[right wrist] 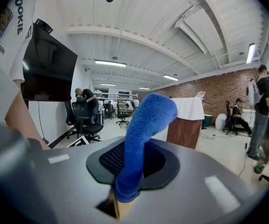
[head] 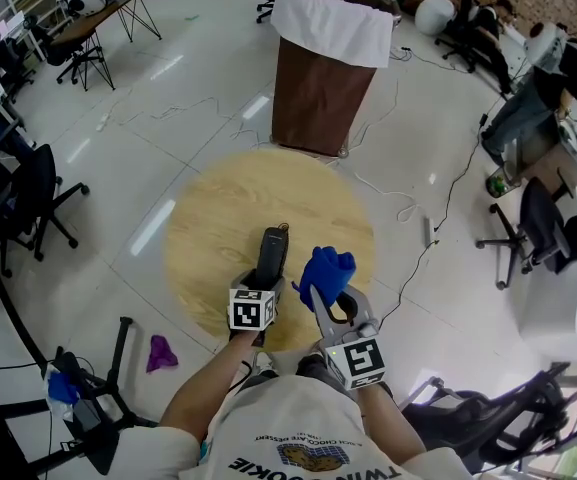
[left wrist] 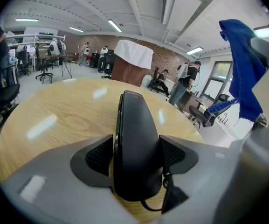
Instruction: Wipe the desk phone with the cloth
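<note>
A black phone handset (head: 271, 253) lies lengthwise over the near edge of the round wooden table (head: 218, 218). My left gripper (head: 268, 280) is shut on it. In the left gripper view the handset (left wrist: 136, 143) fills the gap, both pads touch its sides, and a cord hangs at its near end. My right gripper (head: 340, 308) hovers just right of it, shut on a blue cloth (head: 325, 273) that sticks up from the jaws. In the right gripper view the cloth (right wrist: 146, 134) rises bunched between the pads. The cloth (left wrist: 244, 69) also hangs at the right of the left gripper view.
A brown stand draped in white (head: 323, 78) is beyond the table. Office chairs stand at the left (head: 28, 198) and right (head: 538, 228). A purple rag (head: 161, 353) lies on the floor near my left side. Cables trail across the floor; people sit at the far right (head: 568, 78).
</note>
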Demonstrator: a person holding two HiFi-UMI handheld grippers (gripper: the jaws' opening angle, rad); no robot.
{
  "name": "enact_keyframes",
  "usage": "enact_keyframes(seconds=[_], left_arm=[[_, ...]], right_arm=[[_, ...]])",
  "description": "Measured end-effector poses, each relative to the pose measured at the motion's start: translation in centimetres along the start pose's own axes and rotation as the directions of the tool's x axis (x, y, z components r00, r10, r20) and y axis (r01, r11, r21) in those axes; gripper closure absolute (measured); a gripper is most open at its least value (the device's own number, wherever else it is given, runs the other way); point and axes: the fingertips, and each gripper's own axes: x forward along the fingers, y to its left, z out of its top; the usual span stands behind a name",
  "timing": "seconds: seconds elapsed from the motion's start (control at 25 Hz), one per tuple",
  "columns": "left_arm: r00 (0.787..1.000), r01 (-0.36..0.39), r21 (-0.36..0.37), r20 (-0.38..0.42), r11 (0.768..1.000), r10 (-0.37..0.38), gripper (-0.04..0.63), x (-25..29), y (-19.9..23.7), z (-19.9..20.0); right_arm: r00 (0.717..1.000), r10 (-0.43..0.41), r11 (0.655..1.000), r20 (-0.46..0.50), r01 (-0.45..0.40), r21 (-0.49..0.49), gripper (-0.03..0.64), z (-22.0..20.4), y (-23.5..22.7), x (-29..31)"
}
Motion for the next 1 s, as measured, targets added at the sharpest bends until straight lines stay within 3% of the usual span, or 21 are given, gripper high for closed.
enact_keyframes(seconds=[0.32, 0.56, 0.64, 0.76, 0.84, 1.0], left_arm=[[0.999, 0.017, 0.02, 0.03, 1.0, -0.018, 0.293, -0.6, 0.0, 0.9], [0.985, 0.057, 0.012, 0.161, 0.998, -0.059, 0.297, -3.6, -0.9, 3.9], [0.971, 0.095, 0.025, 0.217, 0.995, -0.098, 0.333, -5.3, -1.6, 5.1], [0.942, 0.133, 0.068, 0.303, 0.989, -0.147, 0.475, -8.5, -2.7, 7.2], [0.919, 0.137, 0.086, 0.36, 0.987, -0.159, 0.536, -10.9, -3.3, 8.5], [0.877, 0.143, 0.109, 0.447, 0.984, -0.177, 0.581, -15.5, -4.3, 10.1]], right_arm=[[1.0, -0.029, 0.999, 0.008, 0.029, -0.012, 0.554, 0.6, 0.8, -0.7], [0.998, -0.064, 0.998, 0.011, 0.064, -0.019, 0.554, 1.2, 1.4, -1.5], [0.997, -0.07, 0.997, 0.012, 0.07, -0.015, 0.554, 1.4, 1.9, -1.8], [0.997, -0.072, 0.997, 0.015, 0.072, -0.018, 0.554, 2.1, 2.5, -2.1], [0.998, -0.063, 0.998, 0.022, 0.063, -0.026, 0.554, 2.7, 2.8, -2.4], [0.999, -0.025, 0.999, 0.049, 0.026, -0.038, 0.554, 4.0, 3.7, -2.6]])
